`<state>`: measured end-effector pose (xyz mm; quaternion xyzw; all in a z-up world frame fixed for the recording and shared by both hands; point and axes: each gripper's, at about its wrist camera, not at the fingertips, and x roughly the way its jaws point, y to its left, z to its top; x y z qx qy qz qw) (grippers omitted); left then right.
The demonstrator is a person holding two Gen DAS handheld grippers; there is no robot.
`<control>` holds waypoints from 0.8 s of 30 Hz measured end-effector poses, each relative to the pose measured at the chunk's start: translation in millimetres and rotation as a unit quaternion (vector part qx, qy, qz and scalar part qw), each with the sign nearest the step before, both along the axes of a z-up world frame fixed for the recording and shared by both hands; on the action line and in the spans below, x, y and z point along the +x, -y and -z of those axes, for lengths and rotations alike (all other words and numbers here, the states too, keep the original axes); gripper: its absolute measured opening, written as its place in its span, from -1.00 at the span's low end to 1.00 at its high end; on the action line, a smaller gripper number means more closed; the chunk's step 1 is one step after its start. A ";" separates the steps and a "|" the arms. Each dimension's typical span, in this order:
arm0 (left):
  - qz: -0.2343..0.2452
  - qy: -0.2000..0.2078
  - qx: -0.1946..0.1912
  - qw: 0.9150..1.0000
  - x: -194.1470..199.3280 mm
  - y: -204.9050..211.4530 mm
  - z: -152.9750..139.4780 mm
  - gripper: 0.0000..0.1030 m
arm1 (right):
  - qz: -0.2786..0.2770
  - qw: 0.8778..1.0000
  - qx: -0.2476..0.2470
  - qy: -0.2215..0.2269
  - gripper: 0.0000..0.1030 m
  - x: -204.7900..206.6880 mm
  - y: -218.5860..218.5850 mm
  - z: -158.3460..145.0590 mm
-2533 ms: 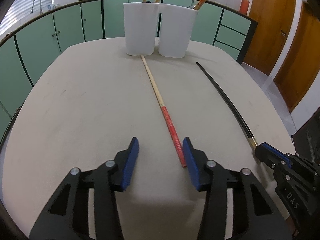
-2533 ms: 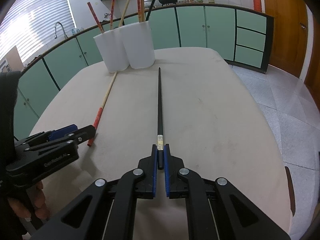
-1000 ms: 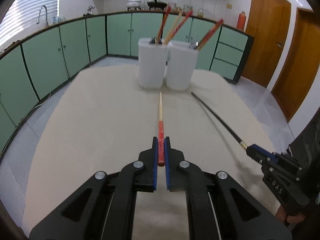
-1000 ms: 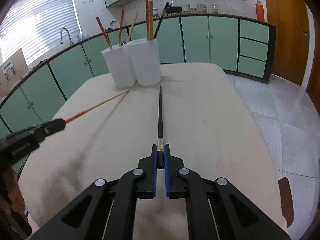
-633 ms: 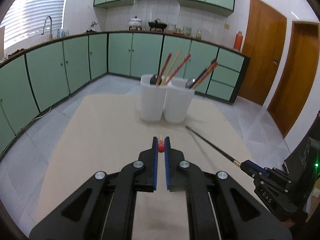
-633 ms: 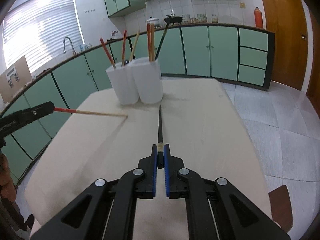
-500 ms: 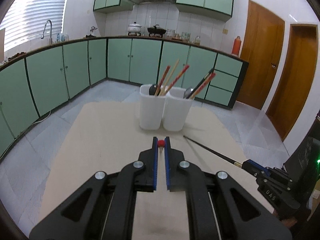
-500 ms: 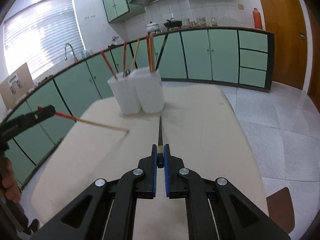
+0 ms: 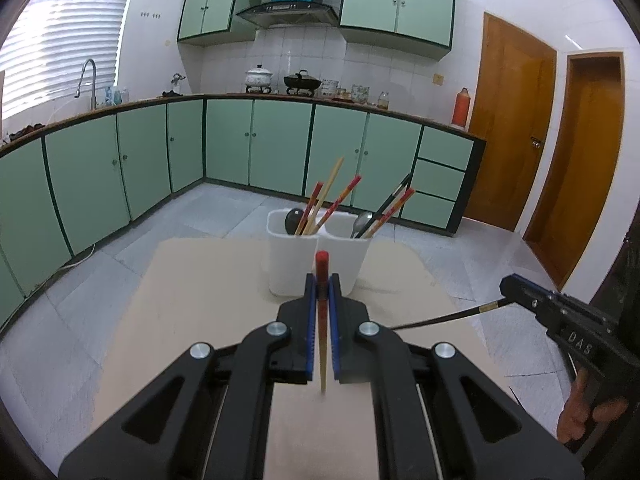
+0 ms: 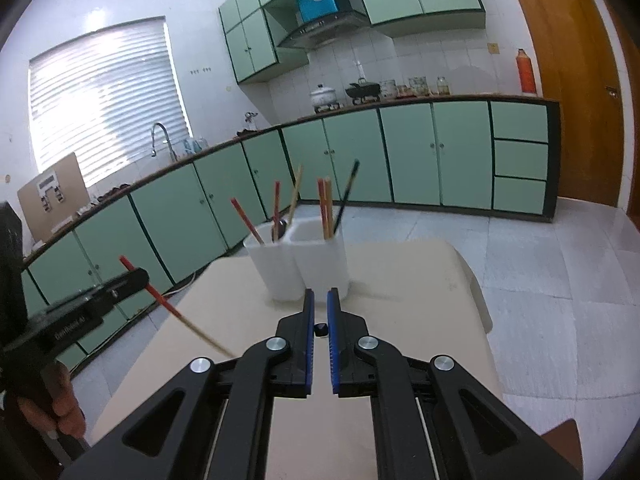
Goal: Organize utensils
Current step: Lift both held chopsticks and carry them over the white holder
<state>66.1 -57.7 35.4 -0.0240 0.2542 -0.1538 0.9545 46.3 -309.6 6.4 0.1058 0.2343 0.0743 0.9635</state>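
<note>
Left wrist view: the left claw (image 9: pixel 321 284) is clamped on the red-ended bamboo chopstick (image 9: pixel 322 320), red end poking up above the blue pads, pale tip hanging below. Straight ahead of it, two white plastic utensil holders (image 9: pixel 294 264) stand side by side on the beige counter (image 9: pixel 192 304), bristling with chopsticks and spoons. Off to its right, the right claw (image 9: pixel 505 286) pinches the slim black chopstick (image 9: pixel 440 317). Right wrist view: that chopstick's butt end sits squeezed between the pads (image 10: pixel 309 332).
</note>
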 end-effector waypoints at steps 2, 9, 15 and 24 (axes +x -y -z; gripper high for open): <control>0.002 0.006 0.000 1.000 1.4 -0.1 -4.0 -0.90 | -0.006 1.000 0.004 0.003 -0.88 3.2 0.9 -7.4; 0.009 0.026 0.000 1.000 6.1 1.3 -18.9 -0.90 | -0.031 0.999 0.019 0.011 -0.88 13.6 3.6 -33.5; 0.012 0.039 -0.002 0.999 14.5 -0.1 -29.5 -0.90 | -0.054 0.998 0.027 0.004 -0.88 24.1 3.0 -43.3; 0.012 0.050 0.001 0.999 24.8 -1.1 -40.9 -0.90 | -0.072 0.997 0.017 0.002 -0.88 35.4 -4.0 -51.3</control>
